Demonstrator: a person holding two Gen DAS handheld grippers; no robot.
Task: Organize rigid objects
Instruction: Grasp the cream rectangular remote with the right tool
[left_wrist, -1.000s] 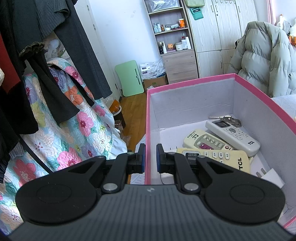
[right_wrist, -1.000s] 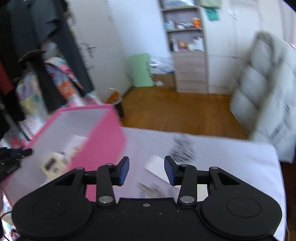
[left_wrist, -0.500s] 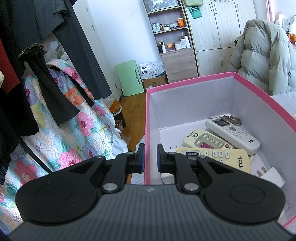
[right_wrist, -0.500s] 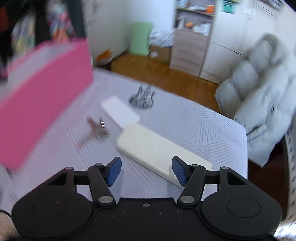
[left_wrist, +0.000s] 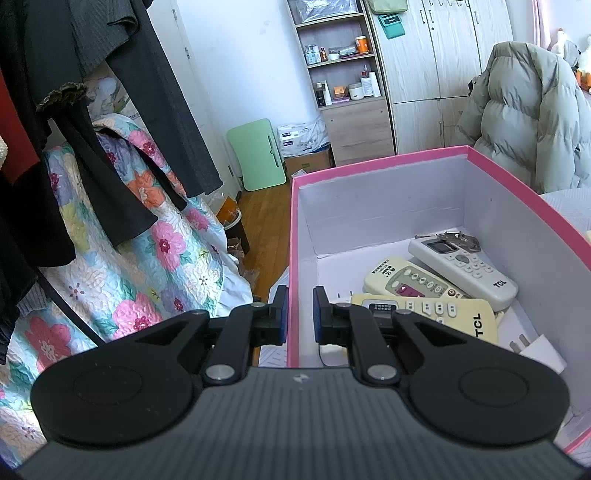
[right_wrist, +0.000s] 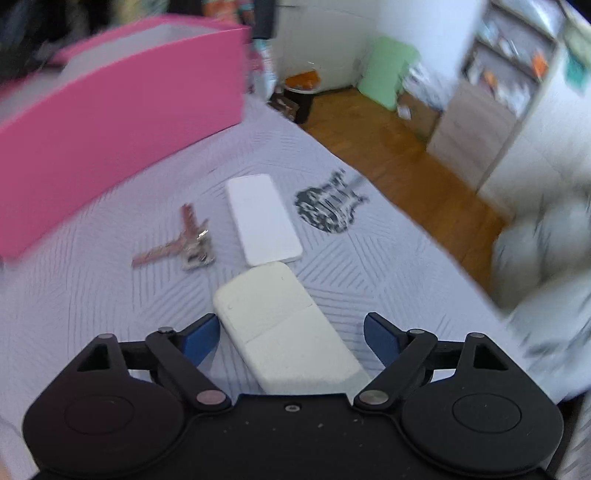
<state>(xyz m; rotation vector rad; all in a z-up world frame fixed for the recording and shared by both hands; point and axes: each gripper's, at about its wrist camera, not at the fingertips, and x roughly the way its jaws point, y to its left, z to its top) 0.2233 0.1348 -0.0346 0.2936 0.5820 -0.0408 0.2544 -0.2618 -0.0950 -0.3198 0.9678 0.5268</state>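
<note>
While I work over the bed:
Left gripper (left_wrist: 298, 314): I pinch the pink box (left_wrist: 373, 168) wall.
Right gripper (right_wrist: 291, 332): my jaws are opening astride the cream remote (right_wrist: 280, 325).

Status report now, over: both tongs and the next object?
Left tongs shut on pink box wall. Right tongs opening, astride cream remote, not gripping. Keys, white slab nearby, clear.

Cream remote (right_wrist: 284, 328) face down on the bed, white slab (right_wrist: 264, 219) touching its far end, keys (right_wrist: 184, 247) beside; three remotes (two marked TCL) inside pink box (left_wrist: 369, 166).
</note>
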